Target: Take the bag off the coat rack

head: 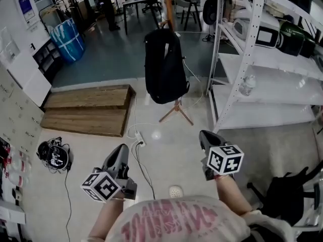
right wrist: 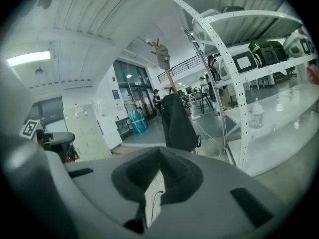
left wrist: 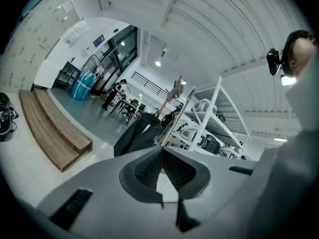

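A black backpack [head: 164, 67] hangs from a wooden coat rack [head: 170, 11] that stands on tripod legs, straight ahead in the head view. Both grippers are low and near me, well short of the bag. My left gripper [head: 121, 149] is shut with nothing in it, and so is my right gripper [head: 205, 136]. In the left gripper view the bag [left wrist: 137, 136] shows just above the closed jaws of the gripper [left wrist: 162, 152]. The right gripper view has the bag [right wrist: 177, 121] ahead, beyond the closed gripper [right wrist: 159, 151], with a grey item on the rack's top [right wrist: 163, 59].
White metal shelving [head: 242, 59] with boxes and a bottle stands right of the rack. A low wooden platform [head: 88, 110] lies to the left. A power strip and cables [head: 140, 137] cross the floor between me and the rack. Black chair [head: 287, 195] at right; a person [head: 107, 4] far back.
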